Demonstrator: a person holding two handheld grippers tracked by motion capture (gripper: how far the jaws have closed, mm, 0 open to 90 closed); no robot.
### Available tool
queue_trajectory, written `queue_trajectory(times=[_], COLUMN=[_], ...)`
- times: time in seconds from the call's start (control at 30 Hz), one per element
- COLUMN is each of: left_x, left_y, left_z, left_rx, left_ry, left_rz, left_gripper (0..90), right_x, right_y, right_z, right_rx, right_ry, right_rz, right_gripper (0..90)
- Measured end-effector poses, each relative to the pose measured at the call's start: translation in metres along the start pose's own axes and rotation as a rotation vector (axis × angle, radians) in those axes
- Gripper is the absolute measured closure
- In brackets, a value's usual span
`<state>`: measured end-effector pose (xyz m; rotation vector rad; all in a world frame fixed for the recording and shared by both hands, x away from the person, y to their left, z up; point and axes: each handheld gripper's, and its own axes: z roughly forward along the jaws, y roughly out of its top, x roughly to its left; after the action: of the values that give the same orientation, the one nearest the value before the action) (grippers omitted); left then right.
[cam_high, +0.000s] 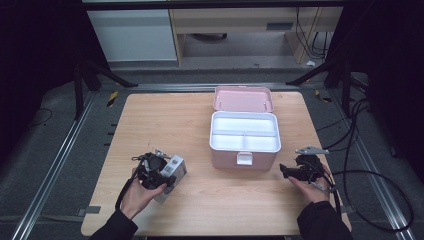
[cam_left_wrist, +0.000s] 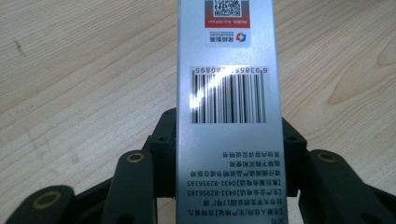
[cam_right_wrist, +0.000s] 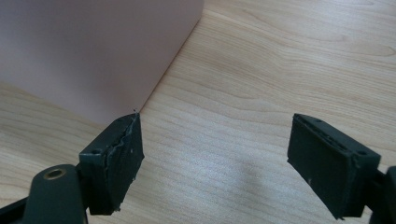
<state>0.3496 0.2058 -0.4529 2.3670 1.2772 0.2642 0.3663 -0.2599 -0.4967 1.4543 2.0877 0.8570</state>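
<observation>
While the pink case (cam_high: 244, 135) lies open, left jaws clamp a grey carton (cam_left_wrist: 229, 116), right jaws wide, holding nothing.

Dim surroundings, glare on barcode (cam_left_wrist: 228, 99)

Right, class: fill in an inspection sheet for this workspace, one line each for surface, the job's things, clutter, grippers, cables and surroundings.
Surface: light wooden table, bare grain.
Job's things: silver carton with a barcode, at the near left; pink case at the middle, lid up, white tray inside holding nothing.
Clutter: nothing seen.
Grippers: left gripper has its jaws against the carton's two sides; right gripper open over bare wood beside the case.
Cables: black cables loop on the floor at the right.
Surroundings: dark frame, grey floor, pale cabinets behind.
</observation>
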Motion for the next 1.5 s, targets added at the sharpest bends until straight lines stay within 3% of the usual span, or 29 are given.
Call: queue_trajectory(times=[0.23,0.4,0.57,0.77,0.93,1.13,1.3,1.33,1.37,1.5], left_x=[0.000,0.000,-0.001,0.001,0.018,0.048,0.075,0.075,0.088,0.102], left_y=[0.004,0.006,0.009,0.012,0.014,0.011,0.005,0.005,0.002,-0.003], left_z=[0.000,0.005,0.006,0.001,-0.026,-0.043,-0.040,-0.040,-0.034,-0.022], left_rx=[0.033,0.063,0.085,0.084,-0.005,-0.068,-0.075,-0.075,-0.055,-0.028], left_ry=[0.003,-0.001,0.009,0.008,0.026,0.056,0.092,0.092,0.096,0.109], left_rz=[0.026,0.039,0.057,0.060,0.009,-0.080,-0.149,-0.149,-0.180,-0.216], left_gripper=[53.9,46.9,54.6,55.6,55.6,55.5,55.5,55.5,55.5,55.5], right_x=[0.000,0.001,0.000,0.000,-0.001,0.000,0.001,0.001,0.002,0.001], right_y=[0.000,0.000,0.000,0.001,0.001,0.001,0.001,0.001,0.001,0.001], right_z=[0.001,0.001,0.002,0.001,0.000,0.000,0.000,0.000,0.000,0.001], right_rx=[0.004,0.007,0.015,0.013,0.006,-0.006,-0.006,-0.006,-0.008,-0.011], right_ry=[0.001,0.004,0.007,0.005,0.005,0.005,0.010,0.010,0.011,0.015], right_rz=[0.001,-0.003,-0.002,-0.001,0.005,-0.003,-0.003,-0.003,-0.004,-0.007], right_gripper=[18.5,18.3,18.0,17.9,18.1,18.3,18.5,18.5,18.7,19.0])
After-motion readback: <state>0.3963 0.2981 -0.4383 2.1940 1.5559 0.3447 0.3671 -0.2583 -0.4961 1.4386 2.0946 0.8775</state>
